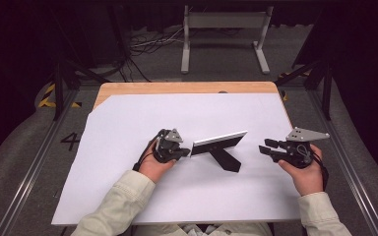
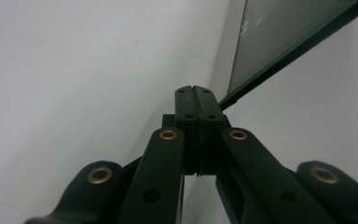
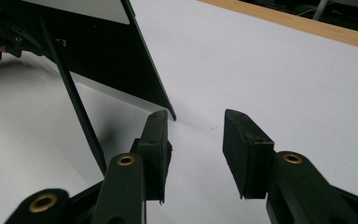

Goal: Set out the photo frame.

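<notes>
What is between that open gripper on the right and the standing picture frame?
Nothing visible. Only bare white sheet lies between the right gripper and the near end of the picture frame. Its jaws are open, empty and apart from the frame. The left gripper sits at the frame's other end, jaws shut.

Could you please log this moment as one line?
left gripper: shut at frame end | right gripper: open, clear | frame: standing on sheet
</notes>
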Action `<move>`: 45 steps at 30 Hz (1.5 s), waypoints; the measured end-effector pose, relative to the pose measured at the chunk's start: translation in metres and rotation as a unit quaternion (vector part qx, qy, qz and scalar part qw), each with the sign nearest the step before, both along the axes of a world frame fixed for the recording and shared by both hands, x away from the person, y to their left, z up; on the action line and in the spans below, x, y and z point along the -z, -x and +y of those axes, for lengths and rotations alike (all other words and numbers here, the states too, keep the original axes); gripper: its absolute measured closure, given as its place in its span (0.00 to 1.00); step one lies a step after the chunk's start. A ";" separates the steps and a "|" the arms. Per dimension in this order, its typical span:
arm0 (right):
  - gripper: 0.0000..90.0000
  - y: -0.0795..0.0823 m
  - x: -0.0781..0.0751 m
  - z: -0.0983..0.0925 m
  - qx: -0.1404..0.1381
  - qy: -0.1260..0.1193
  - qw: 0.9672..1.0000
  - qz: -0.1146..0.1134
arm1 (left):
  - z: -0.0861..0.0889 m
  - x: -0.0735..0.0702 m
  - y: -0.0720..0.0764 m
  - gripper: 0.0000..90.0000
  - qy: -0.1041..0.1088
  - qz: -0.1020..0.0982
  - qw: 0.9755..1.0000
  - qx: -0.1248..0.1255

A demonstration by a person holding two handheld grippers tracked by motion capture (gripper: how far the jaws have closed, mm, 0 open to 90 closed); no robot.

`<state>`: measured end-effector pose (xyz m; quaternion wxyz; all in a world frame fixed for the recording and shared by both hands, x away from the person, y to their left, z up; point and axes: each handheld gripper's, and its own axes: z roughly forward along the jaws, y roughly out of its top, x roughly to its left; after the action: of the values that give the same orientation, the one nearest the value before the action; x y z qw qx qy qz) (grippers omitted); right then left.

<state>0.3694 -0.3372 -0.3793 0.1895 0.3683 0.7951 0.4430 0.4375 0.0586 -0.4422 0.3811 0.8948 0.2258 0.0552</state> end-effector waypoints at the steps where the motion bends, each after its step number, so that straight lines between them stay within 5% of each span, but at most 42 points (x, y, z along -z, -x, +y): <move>1: 0.68 0.000 0.000 0.000 0.001 0.000 1.000 0.000 | -0.002 0.000 -0.001 1.00 0.003 0.003 1.000 0.000; 13: 0.67 0.002 -0.002 -0.001 0.000 -0.003 1.000 -0.004 | -0.009 -0.001 -0.001 1.00 -0.025 0.003 1.000 0.008; 18: 0.67 0.003 -0.005 -0.002 0.000 -0.005 1.000 -0.009 | -0.010 0.000 0.000 1.00 -0.021 0.007 0.999 0.025; 25: 0.66 0.005 -0.009 -0.005 0.002 -0.008 1.000 -0.011 | -0.017 -0.002 0.008 1.00 -0.041 0.006 0.997 0.058; 45: 0.65 0.008 -0.015 -0.009 0.004 -0.013 1.000 -0.016 | -0.034 -0.009 0.024 1.00 -0.084 0.029 0.985 0.150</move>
<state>0.3617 -0.3459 -0.3647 0.1990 0.3673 0.7845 0.4583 0.4136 0.0248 -0.4328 0.3020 0.9486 0.0945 -0.0099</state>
